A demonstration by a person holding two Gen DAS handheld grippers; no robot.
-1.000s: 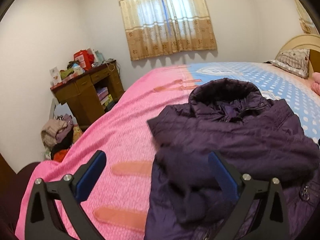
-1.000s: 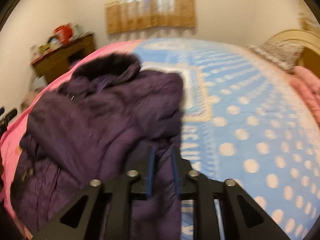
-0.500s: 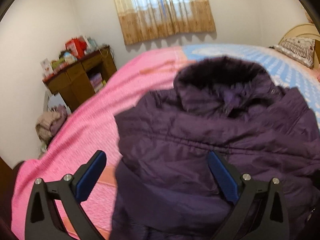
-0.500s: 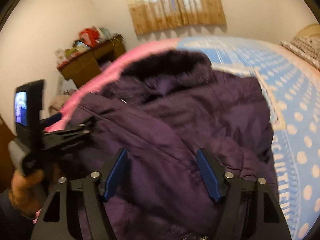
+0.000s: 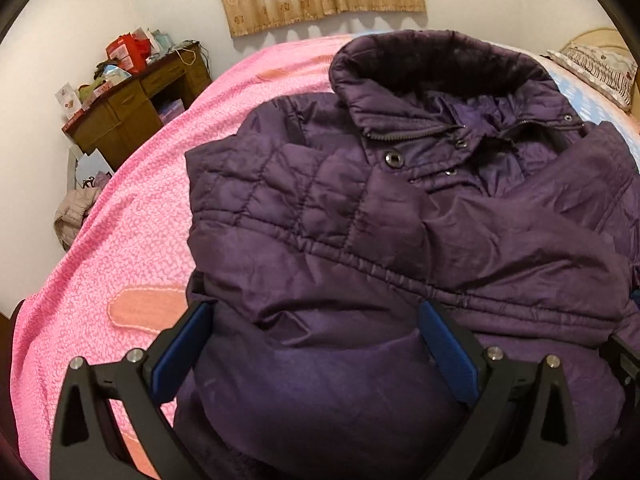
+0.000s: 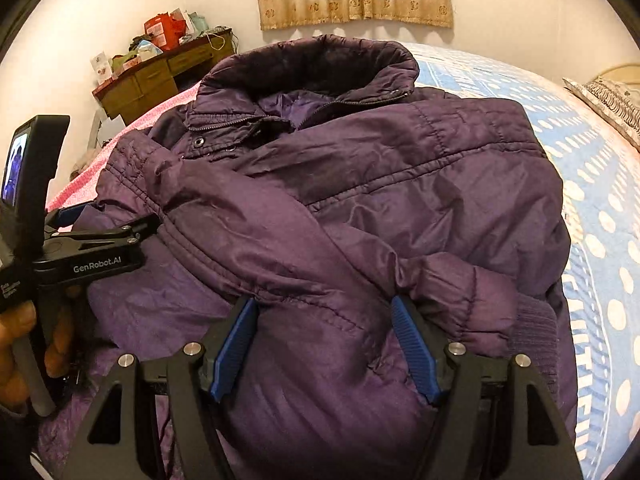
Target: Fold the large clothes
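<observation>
A large dark purple quilted jacket [image 5: 400, 216] lies front up on the bed, collar at the far end, both sleeves folded across its chest. It also fills the right wrist view [image 6: 360, 200]. My left gripper [image 5: 316, 328] is open, its blue pads on either side of the jacket's lower left part, just above the cloth. My right gripper [image 6: 324, 324] is open over the folded sleeve near the ribbed cuff [image 6: 532, 324]. The left gripper also shows from the side in the right wrist view [image 6: 108, 228].
The bed has a pink cover [image 5: 132, 216] on the left and a blue dotted cover [image 6: 600, 208] on the right. A wooden desk [image 5: 132, 108] with clutter stands by the far wall. Clothes [image 5: 76, 208] lie piled on the floor. A pillow [image 5: 596, 68] lies at the headboard.
My right gripper was shut on a sleeve, laid it across the jacket and opened. Both grippers have moved in close and low over the jacket's lower half.
</observation>
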